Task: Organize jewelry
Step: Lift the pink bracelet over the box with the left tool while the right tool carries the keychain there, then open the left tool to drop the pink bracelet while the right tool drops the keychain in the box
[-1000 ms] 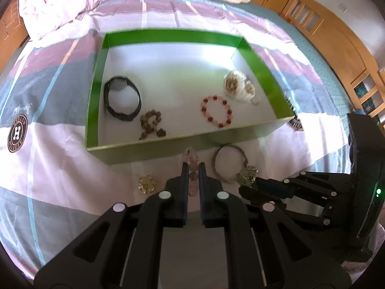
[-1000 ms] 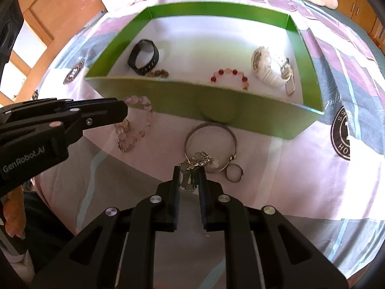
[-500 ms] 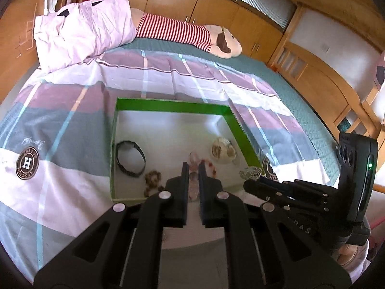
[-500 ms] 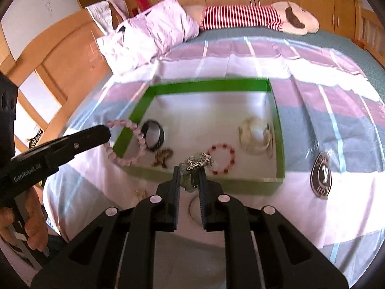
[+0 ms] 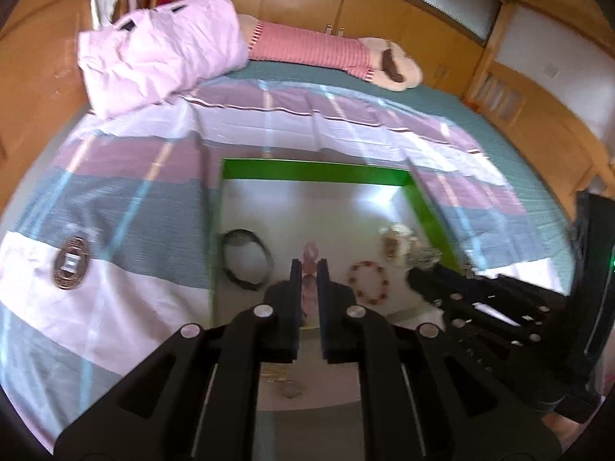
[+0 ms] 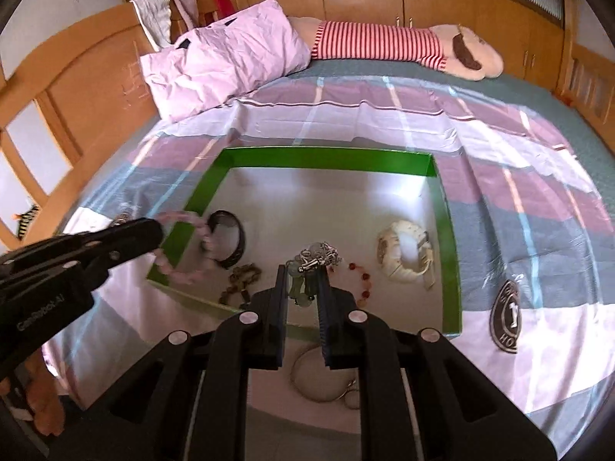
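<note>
A green-walled box (image 5: 315, 172) (image 6: 330, 161) with a white floor lies on the bed. Inside it lie a black band (image 5: 246, 265) (image 6: 230, 242), a brown bead piece (image 6: 242, 280), a red bead bracelet (image 5: 367, 282) (image 6: 363, 280) and a cream watch (image 5: 396, 238) (image 6: 405, 255). My left gripper (image 5: 307, 265) is shut on a pink bead bracelet (image 5: 309, 253) (image 6: 184, 246), which hangs over the box's left wall. My right gripper (image 6: 303, 272) is shut on a silver chain piece (image 6: 317, 257) (image 5: 424, 257), held above the box floor.
A silver bangle (image 6: 319, 376) with a small ring (image 6: 351, 399) and a gold charm (image 5: 290, 388) lie on the striped bedsheet in front of the box. A pink pillow (image 6: 226, 61) and a striped plush toy (image 6: 388, 44) rest at the bed's far end. Wooden cupboards surround the bed.
Both grippers have risen off the sheet with their pieces and tilted up, so the pink bracelet and silver chain now hang over the box instead of lying in front of it.
</note>
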A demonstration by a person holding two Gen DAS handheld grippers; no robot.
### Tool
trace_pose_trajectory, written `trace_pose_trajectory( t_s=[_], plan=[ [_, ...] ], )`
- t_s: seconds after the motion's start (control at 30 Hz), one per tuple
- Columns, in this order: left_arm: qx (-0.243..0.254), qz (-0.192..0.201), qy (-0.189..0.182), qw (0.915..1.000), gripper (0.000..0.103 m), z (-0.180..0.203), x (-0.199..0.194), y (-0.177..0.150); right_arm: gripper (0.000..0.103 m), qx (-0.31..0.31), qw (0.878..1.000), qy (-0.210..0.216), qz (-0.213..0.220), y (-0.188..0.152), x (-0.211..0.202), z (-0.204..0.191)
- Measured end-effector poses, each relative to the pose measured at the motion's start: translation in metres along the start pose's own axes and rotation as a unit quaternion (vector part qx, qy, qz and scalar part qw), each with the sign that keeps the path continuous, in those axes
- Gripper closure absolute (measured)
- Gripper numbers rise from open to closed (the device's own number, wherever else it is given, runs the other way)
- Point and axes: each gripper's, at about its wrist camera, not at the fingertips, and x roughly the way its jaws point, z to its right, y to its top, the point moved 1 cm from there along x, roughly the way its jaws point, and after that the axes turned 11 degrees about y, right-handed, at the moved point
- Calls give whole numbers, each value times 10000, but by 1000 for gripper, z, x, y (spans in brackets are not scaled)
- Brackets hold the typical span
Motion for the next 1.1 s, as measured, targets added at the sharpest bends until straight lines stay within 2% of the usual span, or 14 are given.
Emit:
trace_pose_trajectory(
  t_s=[0.07, 0.2, 1.1],
  plan=[
    [5, -54, 118, 9999, 95, -3, 3, 0, 89, -42, 9998, -170, 18, 1, 5, 0],
    [-82, -244, 204, 9995, 95, -11, 12, -1, 89, 21, 9997, -231, -51, 1, 12, 2],
    [-156, -440, 202, 9987, 95, -12, 32, -4, 89, 212, 9985, -472, -198, 2, 26, 13]
  ],
)
